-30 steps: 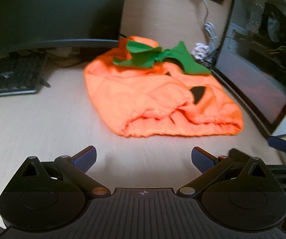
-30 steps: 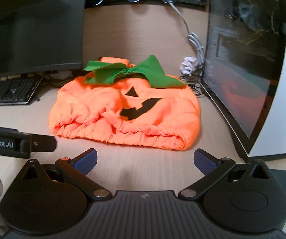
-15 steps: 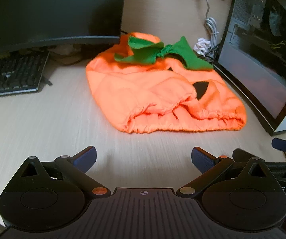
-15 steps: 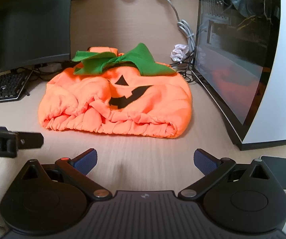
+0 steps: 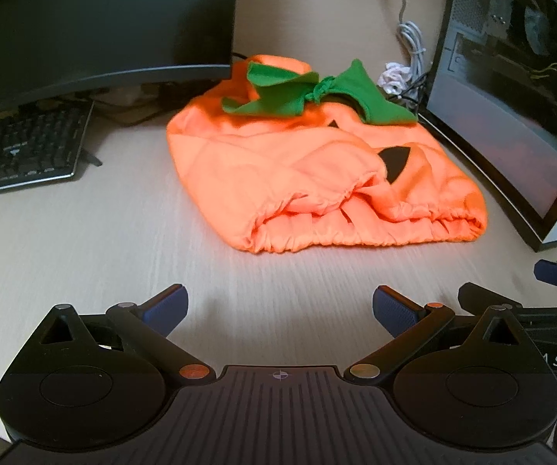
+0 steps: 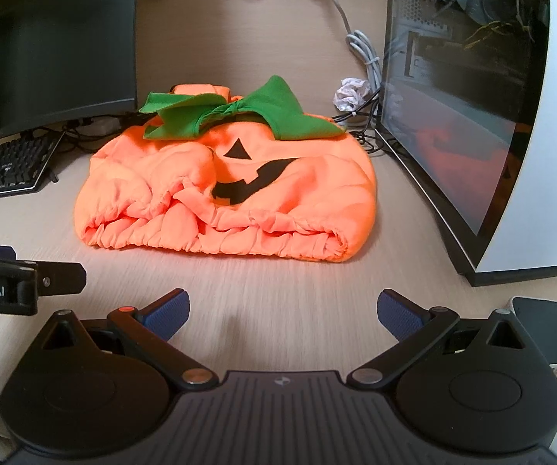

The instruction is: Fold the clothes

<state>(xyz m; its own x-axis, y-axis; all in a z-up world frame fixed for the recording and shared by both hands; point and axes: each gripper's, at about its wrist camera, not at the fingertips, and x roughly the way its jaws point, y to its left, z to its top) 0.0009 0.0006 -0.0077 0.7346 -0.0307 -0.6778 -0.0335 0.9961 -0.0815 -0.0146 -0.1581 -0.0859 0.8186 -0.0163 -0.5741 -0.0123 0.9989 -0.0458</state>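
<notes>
Left wrist view: pumpkin costume [image 5: 317, 178] sits lower and nearer than a second ago, crumpled on desk [image 5: 85, 240]. Left gripper [image 5: 278, 304] and right gripper [image 6: 282, 310] both wide open, empty, closing in; folding not started.

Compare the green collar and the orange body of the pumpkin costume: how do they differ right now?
The green collar is a small, flat leaf-shaped piece knotted in the middle, at the far end; the orange body is far larger, puffy and rumpled, with a gathered hem toward the grippers. The body carries black face shapes; the collar is plain. Both lie on the desk as one garment, untouched by the open left gripper and right gripper.
</notes>
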